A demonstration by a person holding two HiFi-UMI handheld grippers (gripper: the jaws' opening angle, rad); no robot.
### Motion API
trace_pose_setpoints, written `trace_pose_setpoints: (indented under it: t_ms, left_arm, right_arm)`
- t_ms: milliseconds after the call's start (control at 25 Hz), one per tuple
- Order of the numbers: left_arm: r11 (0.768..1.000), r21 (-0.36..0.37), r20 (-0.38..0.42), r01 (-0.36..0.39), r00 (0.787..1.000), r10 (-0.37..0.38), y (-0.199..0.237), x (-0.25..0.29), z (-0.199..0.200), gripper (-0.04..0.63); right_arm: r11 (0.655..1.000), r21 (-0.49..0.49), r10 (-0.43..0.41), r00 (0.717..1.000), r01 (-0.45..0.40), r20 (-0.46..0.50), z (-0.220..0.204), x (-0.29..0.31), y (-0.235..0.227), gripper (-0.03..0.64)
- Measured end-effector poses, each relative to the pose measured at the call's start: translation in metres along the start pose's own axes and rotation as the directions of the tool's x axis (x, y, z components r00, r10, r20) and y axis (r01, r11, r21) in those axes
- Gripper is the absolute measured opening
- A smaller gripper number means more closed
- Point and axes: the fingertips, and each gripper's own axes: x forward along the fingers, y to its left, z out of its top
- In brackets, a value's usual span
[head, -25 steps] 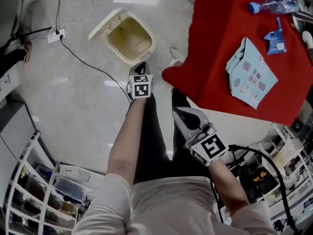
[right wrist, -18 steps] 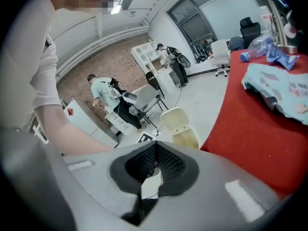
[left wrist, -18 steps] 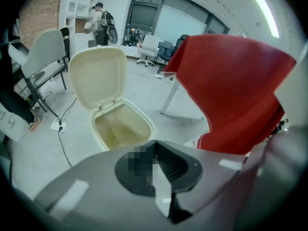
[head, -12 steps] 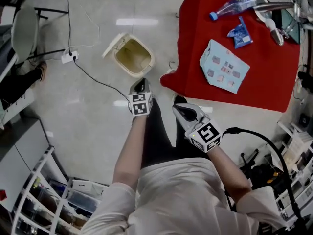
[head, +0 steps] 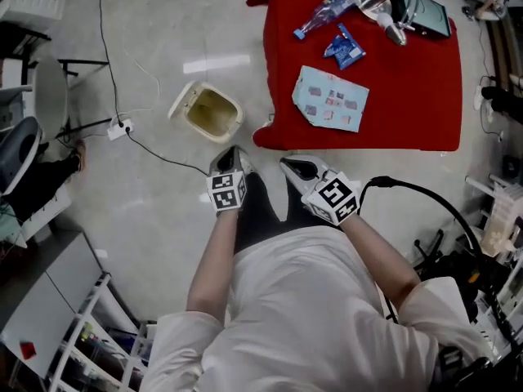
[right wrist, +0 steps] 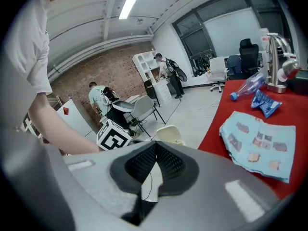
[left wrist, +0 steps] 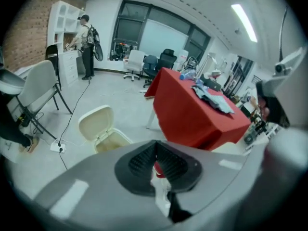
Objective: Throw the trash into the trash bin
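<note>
Floor: pale grey polished floor [head: 147, 202], with a white power strip [head: 120, 126] lying on it. A cream plastic trash bin [head: 233, 125] stands there with its lid tipped open, near the corner of a table draped in red cloth [head: 409, 96].

Trash: a clear plastic bottle with a blue cap [head: 327, 11], a crinkled blue wrapper [head: 343, 47] and a pale blue printed sheet [head: 331, 98] all lie on the cloth, apart from the bin.

Grippers: the left gripper [head: 234, 153] and right gripper [head: 292, 167] are held above the floor, short of the table. Each has its jaws closed together on nothing.

Room: a brick wall [left wrist: 26, 23], white shelving [left wrist: 60, 18], office chairs [left wrist: 134, 61] and large windows [left wrist: 159, 35].
</note>
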Motion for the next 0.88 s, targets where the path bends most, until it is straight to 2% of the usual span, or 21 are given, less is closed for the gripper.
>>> trace_pose_setpoints:
  t_ms: [400, 600, 880]
  left_arm:
    - [0.988, 0.106, 0.122, 0.109, 0.985, -0.122, -0.063, -0.088, 0.072, 0.006]
    - [0.984, 0.12, 0.142, 0.132, 0.979, -0.149, -0.075, -0.12, 0.09, 0.005]
    - [0.966, 0.184, 0.179, 0.18, 0.961, -0.213, -0.094, -0.154, 0.111, 0.005]
  right_arm:
    - [0.999, -0.004, -0.038, 0.998, 0.039, 0.058, 0.032, -0.049, -0.005, 0.0]
    - [0.999, 0.003, -0.043, 0.995, 0.043, 0.089, 0.045, -0.069, -0.003, 0.0]
    - [0.999, -0.026, -0.042, 0.992, 0.046, 0.117, 0.065, -0.08, 0.001, 0.0]
